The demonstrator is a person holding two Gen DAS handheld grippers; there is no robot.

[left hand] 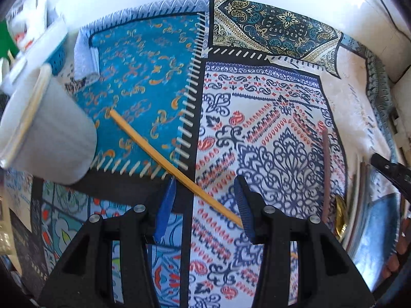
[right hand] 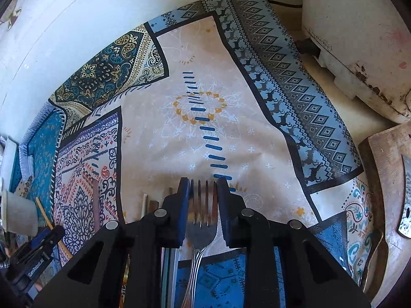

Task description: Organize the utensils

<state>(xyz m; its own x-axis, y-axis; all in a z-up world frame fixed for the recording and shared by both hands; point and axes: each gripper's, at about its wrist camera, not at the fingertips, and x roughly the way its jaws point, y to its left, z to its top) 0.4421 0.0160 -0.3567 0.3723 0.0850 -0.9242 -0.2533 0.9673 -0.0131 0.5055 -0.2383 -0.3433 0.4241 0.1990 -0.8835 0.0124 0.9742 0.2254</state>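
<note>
My right claw (right hand: 203,187) is closed on the fork (right hand: 201,220), low centre of its frame. My left claw (left hand: 205,200) hangs open astride the wooden chopstick (left hand: 159,161) lying on the surface (left hand: 269,141). Next: squeeze the chopstick, then carry it to the white cup (left hand: 48,131) at left.

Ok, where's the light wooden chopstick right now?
In the left wrist view the light wooden chopstick lies flat on the patterned tablecloth, running diagonally between the left gripper's open jaws, its far tip near the white cup.
</note>
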